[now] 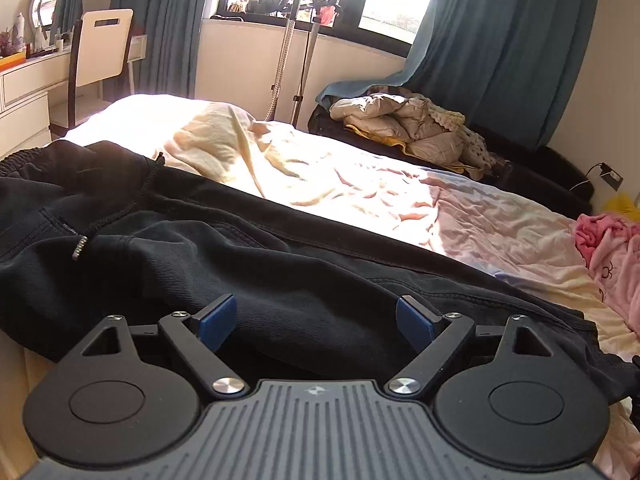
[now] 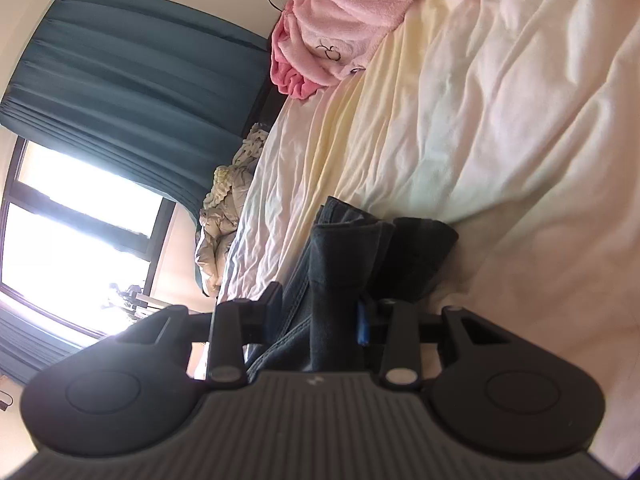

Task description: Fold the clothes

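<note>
While the black trousers (image 1: 248,264) lie stretched across the near edge of the bed (image 1: 360,184), waistband and drawcord toward the left of the left wrist view and the legs running off to the right, you have your two tools doing different jobs. Your left gripper (image 1: 316,316) hangs over the middle of the trousers with its blue pads (image 1: 218,322) spread wide and nothing between them; the cloth beneath only passes under the fingers, so this hand looks free to pick its next hold. Your right gripper (image 2: 318,312) is pinching a bunched fold of the dark fabric (image 2: 340,264) near the leg ends, the jaws partly closed around the thickness of the layers. That grip seems meant to keep the hems together and the legs taut, so the length stays straight for a fold. A pink fleece garment (image 2: 336,20) sits well apart further up the bed, probably waiting its turn. From how the trousers lie, full length and unfolded, the lengthwise fold has not yet been made.
</note>
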The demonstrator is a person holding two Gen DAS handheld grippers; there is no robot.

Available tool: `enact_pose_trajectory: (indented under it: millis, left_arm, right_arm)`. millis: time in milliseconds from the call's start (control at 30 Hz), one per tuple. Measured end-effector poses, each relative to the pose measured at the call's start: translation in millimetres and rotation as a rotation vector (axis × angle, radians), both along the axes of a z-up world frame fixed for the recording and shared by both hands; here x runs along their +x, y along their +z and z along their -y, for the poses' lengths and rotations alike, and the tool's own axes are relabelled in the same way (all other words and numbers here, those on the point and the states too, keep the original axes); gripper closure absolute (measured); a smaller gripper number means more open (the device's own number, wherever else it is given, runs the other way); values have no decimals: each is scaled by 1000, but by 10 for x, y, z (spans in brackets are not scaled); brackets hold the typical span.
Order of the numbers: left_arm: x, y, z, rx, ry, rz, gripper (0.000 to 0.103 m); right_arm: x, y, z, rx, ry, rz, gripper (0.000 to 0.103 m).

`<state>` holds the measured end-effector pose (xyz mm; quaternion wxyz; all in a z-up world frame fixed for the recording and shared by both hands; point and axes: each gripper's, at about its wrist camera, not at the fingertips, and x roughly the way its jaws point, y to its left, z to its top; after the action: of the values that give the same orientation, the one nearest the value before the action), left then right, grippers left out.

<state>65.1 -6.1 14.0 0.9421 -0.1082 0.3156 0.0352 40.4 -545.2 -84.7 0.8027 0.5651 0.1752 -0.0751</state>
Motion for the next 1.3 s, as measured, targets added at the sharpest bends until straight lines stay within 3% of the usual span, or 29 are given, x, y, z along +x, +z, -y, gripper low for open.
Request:
enact_pose_trajectory:
  millis: [200,400,633,833,900,1000,1167,1300]
  left_arm:
    - [167,-378,314,76,-69,-38,15]
    - [142,-551,219,21,-99,-48,14]
    - [115,-647,242,-51,-116,-22,14]
    - [127,-706,205,-93,-105,-46,14]
    - [123,-727,209,-93,-102,-52,13]
    - [131,-772,268,-57,-99,-61,13]
    - [101,-800,361,10,-90,-44,13]
    - [101,-817,378,25,-85,-36,13]
  right_arm:
    - [-64,-26,-18,84,-5,1,65]
    - [-201,1,-65,187,-22,44,65]
    - [-186,70,-229,164,-26,34,64]
    - [-23,-89,-303,102,-68,-134,57]
    - [28,-183,-306,107,-77,-164,51]
    - [139,-314,-320,85,-96,-200,50]
    - [239,-171,-353,-43,-88,-102,59]
    - [320,-199,-296,-30,-82,-101,59]
